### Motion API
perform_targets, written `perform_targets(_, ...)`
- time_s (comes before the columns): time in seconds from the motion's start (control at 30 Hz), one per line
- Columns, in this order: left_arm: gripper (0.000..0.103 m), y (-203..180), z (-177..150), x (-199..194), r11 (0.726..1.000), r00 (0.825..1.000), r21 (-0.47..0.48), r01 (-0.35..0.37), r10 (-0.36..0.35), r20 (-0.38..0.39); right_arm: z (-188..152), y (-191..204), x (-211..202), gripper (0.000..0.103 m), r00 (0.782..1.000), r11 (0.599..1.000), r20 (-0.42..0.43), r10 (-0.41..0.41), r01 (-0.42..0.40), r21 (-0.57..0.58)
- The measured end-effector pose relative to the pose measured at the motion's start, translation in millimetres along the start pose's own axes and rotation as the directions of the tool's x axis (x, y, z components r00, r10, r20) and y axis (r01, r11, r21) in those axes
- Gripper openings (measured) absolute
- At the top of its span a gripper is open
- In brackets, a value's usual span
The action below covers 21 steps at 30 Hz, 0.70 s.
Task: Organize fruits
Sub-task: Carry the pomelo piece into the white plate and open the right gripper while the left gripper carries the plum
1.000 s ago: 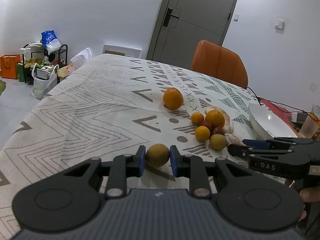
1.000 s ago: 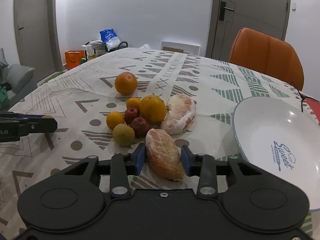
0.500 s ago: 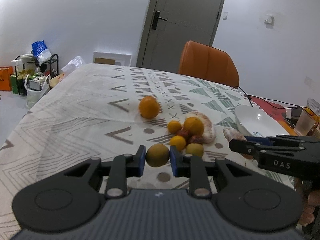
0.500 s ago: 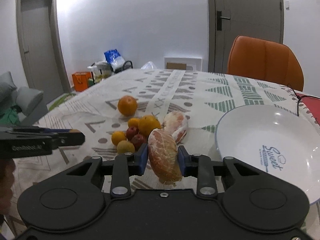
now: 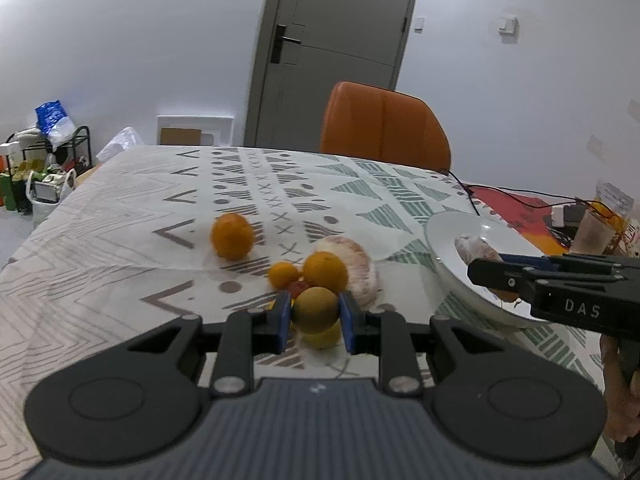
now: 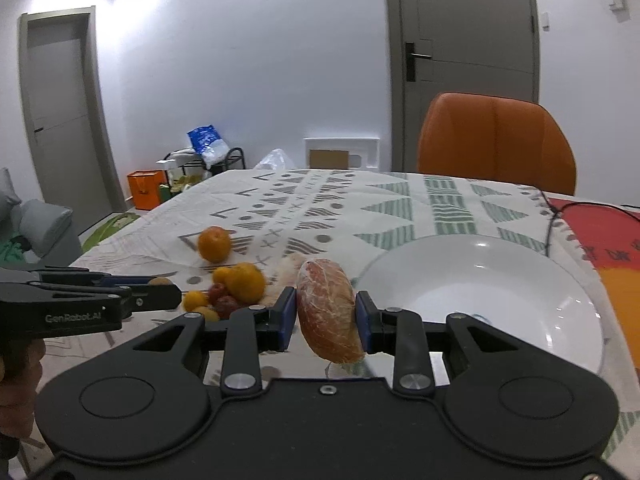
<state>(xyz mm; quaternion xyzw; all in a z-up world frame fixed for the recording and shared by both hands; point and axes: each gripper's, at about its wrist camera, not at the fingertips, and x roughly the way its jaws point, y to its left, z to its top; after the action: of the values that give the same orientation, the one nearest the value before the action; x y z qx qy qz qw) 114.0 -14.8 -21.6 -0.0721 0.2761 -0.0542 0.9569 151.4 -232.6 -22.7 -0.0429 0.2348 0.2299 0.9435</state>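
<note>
Left gripper (image 5: 313,316) clamps a yellow-green round fruit (image 5: 314,308), lower centre of frame, above the fruit pile (image 5: 320,270). Right gripper (image 6: 325,322) pinches a peeled pomelo segment (image 6: 328,312), centre frame, beside the white plate (image 6: 500,292) at right.

Black tools (image 5: 313,316), blue pads (image 6: 286,318)

On the worktop (image 5: 120,216): a heap of fruit (image 5: 320,272) in the middle, a lone orange (image 5: 232,236) just left of and behind it, a plate (image 6: 480,280) to the right. Behind the worktop, a chair (image 5: 384,128), and behind that a door (image 5: 336,48). Left of the worktop, on the floor, a rack (image 5: 52,152) with bags. Above the heap, a round fruit (image 5: 315,308) in the left gripper (image 5: 314,316); beside the plate's near-left rim, a peeled pomelo segment (image 6: 328,312) in the right gripper (image 6: 326,320).
</note>
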Motion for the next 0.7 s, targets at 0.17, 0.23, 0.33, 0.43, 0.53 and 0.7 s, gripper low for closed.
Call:
perform_targets(0.17, 0.024, -12.9, 4.1, 8.6, 1.0, 1.0, 0.021, 0.02, -0.02, -0.003, -2.9, -17.2, -2.6, 0.03, 0.999, 0.999, 0.001, -0.048, 0.048, 0.023)
perform_targets(0.23, 0.024, -17.8, 5.6, 12.3, 0.999, 1.0, 0.03, 0.026, -0.026, -0.008, -5.0, -23.9, -3.8, 0.03, 0.998, 0.997, 0.0, -0.064, 0.064, 0.032)
perform_targets(0.33, 0.024, -24.5, 6.7, 17.2, 0.999, 0.999, 0.037, 0.035, -0.034, -0.015, -8.8, -34.6, -4.4, 0.03, 0.996, 0.995, -0.007, -0.086, 0.086, 0.046)
perform_targets(0.43, 0.024, -31.4, 7.1, 20.9, 0.998, 0.999, 0.046, 0.038, -0.037, -0.018, -12.6, -44.0, -4.3, 0.03, 0.995, 0.993, -0.015, -0.101, 0.102, 0.057)
perform_targets(0.53, 0.024, -38.6, 7.5, 24.0, 0.998, 0.999, 0.057, 0.038, -0.037, -0.023, -15.1, -51.6, -5.2, 0.03, 0.993, 0.992, -0.019, -0.113, 0.114, 0.062)
perform_targets(0.7, 0.024, -49.9, 8.3, 29.5, 0.996, 0.999, 0.073, 0.04, -0.038, -0.028, -17.0, -63.9, -7.3, 0.03, 0.99, 0.988, -0.021, -0.138, 0.14, 0.066)
